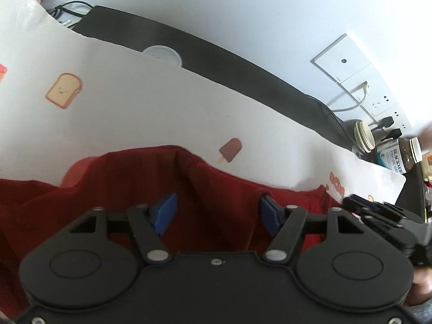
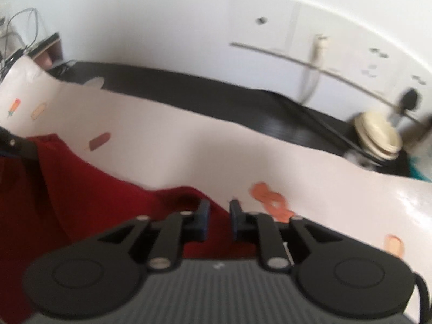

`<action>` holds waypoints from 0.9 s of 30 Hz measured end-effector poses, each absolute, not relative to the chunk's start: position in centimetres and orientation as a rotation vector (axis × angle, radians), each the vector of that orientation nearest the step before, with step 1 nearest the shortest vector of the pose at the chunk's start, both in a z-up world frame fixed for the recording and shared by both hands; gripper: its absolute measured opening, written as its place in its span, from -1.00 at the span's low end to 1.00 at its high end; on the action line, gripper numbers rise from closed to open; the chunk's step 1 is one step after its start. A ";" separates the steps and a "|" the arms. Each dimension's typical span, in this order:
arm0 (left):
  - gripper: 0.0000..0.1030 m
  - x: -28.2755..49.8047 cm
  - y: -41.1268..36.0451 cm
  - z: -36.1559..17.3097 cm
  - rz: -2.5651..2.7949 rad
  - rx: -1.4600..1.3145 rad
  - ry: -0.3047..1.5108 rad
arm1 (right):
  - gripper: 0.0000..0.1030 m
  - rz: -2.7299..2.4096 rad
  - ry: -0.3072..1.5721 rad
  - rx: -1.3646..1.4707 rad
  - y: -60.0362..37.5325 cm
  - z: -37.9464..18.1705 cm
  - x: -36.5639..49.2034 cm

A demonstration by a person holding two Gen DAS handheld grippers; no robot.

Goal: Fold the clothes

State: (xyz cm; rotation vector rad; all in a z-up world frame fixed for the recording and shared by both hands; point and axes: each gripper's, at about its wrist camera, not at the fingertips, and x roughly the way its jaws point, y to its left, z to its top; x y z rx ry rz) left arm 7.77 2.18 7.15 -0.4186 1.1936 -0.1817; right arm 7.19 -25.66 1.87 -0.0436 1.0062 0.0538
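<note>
Both grippers sit over the red garment (image 1: 210, 210), which lies rumpled on a white cloth printed with food pictures (image 1: 151, 102); seen through the left wrist camera the fabric fills everything from 9 o'clock down through 6 and across to 3. My left gripper (image 1: 216, 213) stands spread wide, its blue pads (image 1: 164, 213) well apart with a raised ridge of fabric running between them, and neither pad presses on it as far as I can see. My right gripper (image 2: 219, 221) has its jaws nearly together at the garment's corner, at about 12 o'clock from its own body; that view is blurred, and I cannot tell whether the pads have pinched any cloth or stopped just short with the hem between them.

What worries me first is that right-hand grip. If the pads caught only a sliver of the hem, I judge the corner would slip out as soon as I draw it across, and the fold would collapse. With the left jaws open, nothing anchors the other side, so a pull from the right could drag the whole garment instead of folding it, and bunch the white cloth too.

Jars (image 1: 388, 145) stand at 3 o'clock in the left view, near the cloth's edge, with cables beside them. A wide sweep that way could knock them over.
</note>
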 end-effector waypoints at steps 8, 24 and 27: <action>0.32 5.9 4.0 6.6 -0.209 -0.394 1.240 | -0.45 0.138 0.963 -0.151 -20.6 2.9 2.1; -0.08 8.5 3.0 3.7 -0.225 -0.479 1.262 | -0.39 0.069 1.021 -0.191 -15.5 -1.0 2.7; -0.07 8.6 3.1 3.3 -0.249 -0.503 1.269 | -0.24 0.050 1.019 -0.103 -17.4 -0.3 2.2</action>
